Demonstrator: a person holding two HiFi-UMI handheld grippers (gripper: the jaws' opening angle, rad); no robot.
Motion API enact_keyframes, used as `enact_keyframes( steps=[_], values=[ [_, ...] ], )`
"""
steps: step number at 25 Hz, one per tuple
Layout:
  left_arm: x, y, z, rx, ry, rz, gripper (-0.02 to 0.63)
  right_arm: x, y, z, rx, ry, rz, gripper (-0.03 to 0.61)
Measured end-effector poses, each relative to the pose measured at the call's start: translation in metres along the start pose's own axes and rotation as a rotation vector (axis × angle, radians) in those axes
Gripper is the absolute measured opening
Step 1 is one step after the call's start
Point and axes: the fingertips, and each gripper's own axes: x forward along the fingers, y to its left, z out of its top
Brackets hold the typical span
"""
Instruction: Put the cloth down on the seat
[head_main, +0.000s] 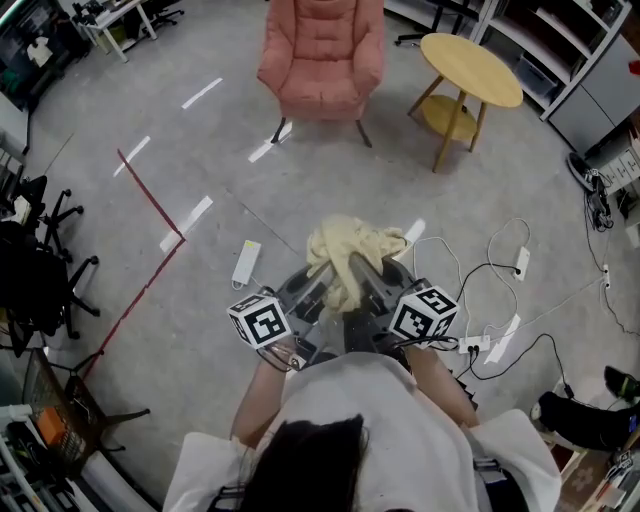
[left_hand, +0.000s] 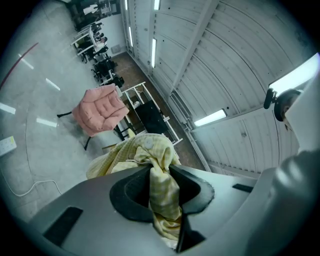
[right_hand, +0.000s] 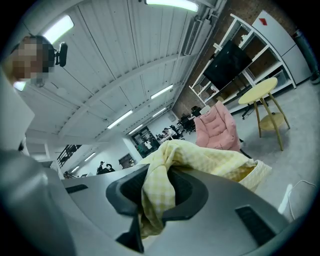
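A pale yellow checked cloth (head_main: 347, 250) is bunched up in front of the person, well above the floor. My left gripper (head_main: 318, 288) is shut on one part of the cloth (left_hand: 160, 192), and my right gripper (head_main: 372, 282) is shut on another part of the cloth (right_hand: 156, 195). Both grippers sit side by side, tilted upward. The seat is a pink padded armchair (head_main: 322, 58) at the far side of the floor, also seen as the armchair (left_hand: 98, 110) in the left gripper view and the armchair (right_hand: 218, 127) in the right gripper view. It lies a good way ahead of the cloth.
A round yellow side table (head_main: 468, 78) stands right of the armchair. White cables and a power strip (head_main: 246, 262) lie on the grey floor near the person. Black office chairs (head_main: 40, 270) stand at the left, shelving (head_main: 560, 50) at the back right. Red tape (head_main: 150, 200) crosses the floor.
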Motion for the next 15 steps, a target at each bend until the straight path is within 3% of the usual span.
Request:
enact_keyframes(
  steps=[6,15],
  values=[
    [0.007,0.005,0.003,0.004,-0.015,0.015,0.103,0.006,-0.009,0.003,-0.009,0.014,0.021,0.086],
    [0.129,0.039,0.061,0.0,-0.044,0.071,0.103,0.065,-0.106,0.086,-0.007,0.065,0.047,0.086]
  ],
)
